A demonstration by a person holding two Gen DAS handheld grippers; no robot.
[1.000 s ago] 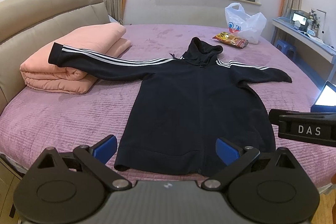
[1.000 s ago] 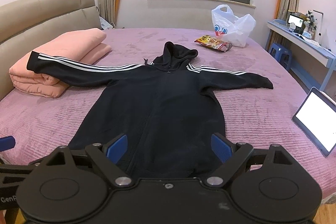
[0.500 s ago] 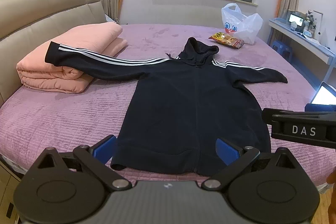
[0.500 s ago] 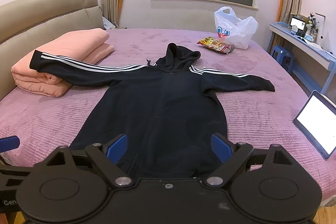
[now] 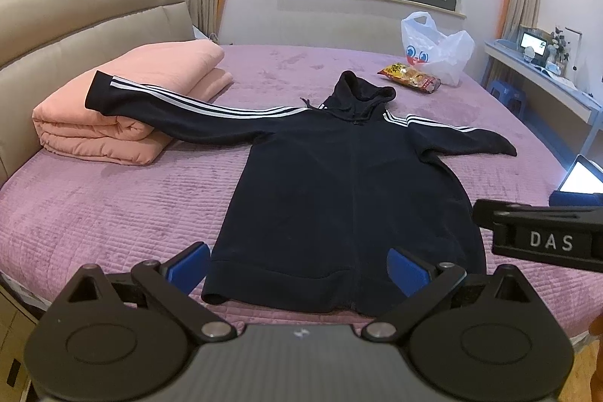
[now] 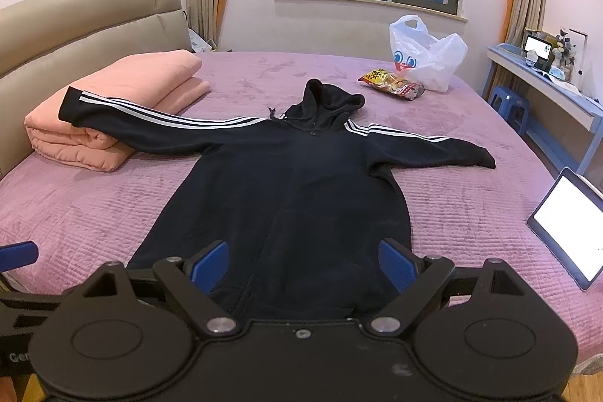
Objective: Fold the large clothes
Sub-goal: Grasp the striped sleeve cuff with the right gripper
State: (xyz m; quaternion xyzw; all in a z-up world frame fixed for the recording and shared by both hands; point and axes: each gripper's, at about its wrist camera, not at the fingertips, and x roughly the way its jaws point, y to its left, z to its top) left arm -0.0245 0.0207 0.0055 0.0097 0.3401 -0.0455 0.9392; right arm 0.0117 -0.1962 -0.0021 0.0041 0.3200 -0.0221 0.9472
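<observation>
A black hoodie [image 5: 339, 183] with white sleeve stripes lies flat and face up on the purple bed, also in the right wrist view [image 6: 286, 191]. Its left sleeve [image 5: 162, 108] rests on a folded pink quilt, its right sleeve [image 5: 463, 142] lies on the bed. My left gripper [image 5: 297, 270] is open and empty, hovering just short of the hem. My right gripper [image 6: 303, 264] is open and empty over the hem's right part. The right gripper's body shows at the right in the left wrist view [image 5: 542, 236].
A folded pink quilt [image 5: 124, 100] lies at the left by the headboard. A snack packet [image 5: 409, 78] and a white plastic bag [image 5: 437, 51] sit at the far side. A lit tablet [image 6: 565, 225] lies on the bed's right edge. A desk [image 6: 546, 89] stands at right.
Both grippers have drawn back a little and risen, so the hoodie sits slightly farther and its hem shows more. The hoodie has not moved. Both stay open.
</observation>
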